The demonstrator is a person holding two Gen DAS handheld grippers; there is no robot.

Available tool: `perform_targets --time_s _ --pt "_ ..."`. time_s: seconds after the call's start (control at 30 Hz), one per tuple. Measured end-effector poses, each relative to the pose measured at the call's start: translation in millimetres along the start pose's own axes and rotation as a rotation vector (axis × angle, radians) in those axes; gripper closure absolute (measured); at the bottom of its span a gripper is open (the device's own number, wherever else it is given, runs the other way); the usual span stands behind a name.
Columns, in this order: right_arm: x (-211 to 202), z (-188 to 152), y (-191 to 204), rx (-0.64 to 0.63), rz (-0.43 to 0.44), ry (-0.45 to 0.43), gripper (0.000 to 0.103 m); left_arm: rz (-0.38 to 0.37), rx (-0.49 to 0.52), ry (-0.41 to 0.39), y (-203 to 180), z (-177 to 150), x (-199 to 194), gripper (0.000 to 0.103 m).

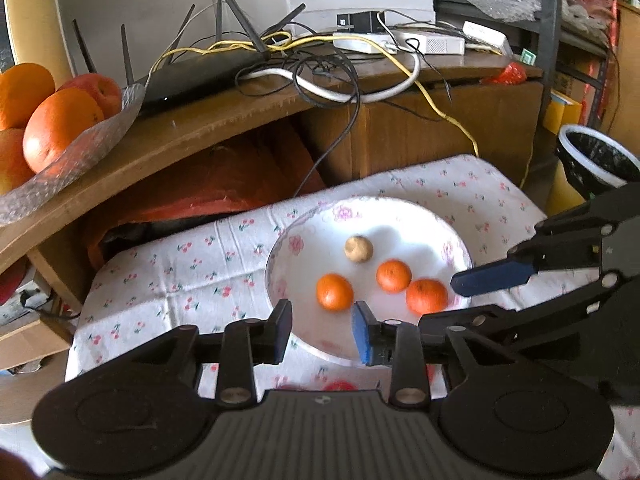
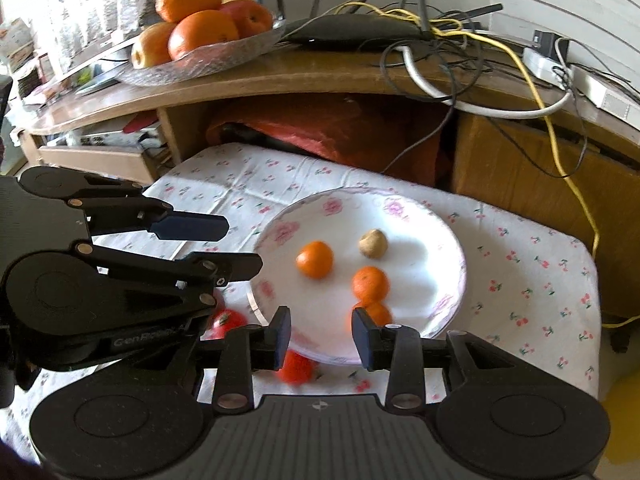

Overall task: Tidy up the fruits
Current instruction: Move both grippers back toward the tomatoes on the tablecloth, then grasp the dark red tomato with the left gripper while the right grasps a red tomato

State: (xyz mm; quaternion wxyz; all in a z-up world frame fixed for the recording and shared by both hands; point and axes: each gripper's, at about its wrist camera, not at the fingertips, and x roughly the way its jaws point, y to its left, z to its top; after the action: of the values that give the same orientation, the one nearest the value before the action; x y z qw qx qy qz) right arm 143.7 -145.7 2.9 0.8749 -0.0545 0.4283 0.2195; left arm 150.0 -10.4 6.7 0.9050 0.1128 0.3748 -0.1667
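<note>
A white plate [image 1: 420,236] [image 2: 420,248] with pink flowers sits on a cherry-print cloth. It holds three small oranges [image 1: 334,292] [image 1: 393,276] [image 1: 426,297] and one small tan fruit [image 1: 359,248] [image 2: 373,243]. My left gripper [image 1: 322,332] hovers open over the plate's near rim with nothing between its pads. My right gripper [image 2: 322,336] is also open over the near rim, and the nearest orange [image 2: 376,314] lies just beyond its right pad. Two red fruits [image 2: 226,322] [image 2: 296,366] lie on the cloth beside the plate. The right gripper's blue finger [image 1: 496,278] reaches in from the right.
A glass dish [image 2: 224,60] of large oranges and apples stands on the wooden shelf [image 1: 168,148] behind the table. A router [image 2: 352,28] and tangled cables [image 1: 320,72] lie on that shelf. A bin with a black bag [image 1: 596,160] stands at the far right.
</note>
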Motion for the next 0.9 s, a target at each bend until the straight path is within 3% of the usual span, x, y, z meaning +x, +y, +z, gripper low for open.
perform_targets --time_s 0.37,0.9 --pt "12 -27 21 -0.048 0.046 0.084 0.071 -0.02 0.061 0.075 17 -48 -8 0.059" --pt "40 -33 18 -0.04 0.039 0.115 0.071 -0.065 0.113 0.081 24 -57 16 0.055"
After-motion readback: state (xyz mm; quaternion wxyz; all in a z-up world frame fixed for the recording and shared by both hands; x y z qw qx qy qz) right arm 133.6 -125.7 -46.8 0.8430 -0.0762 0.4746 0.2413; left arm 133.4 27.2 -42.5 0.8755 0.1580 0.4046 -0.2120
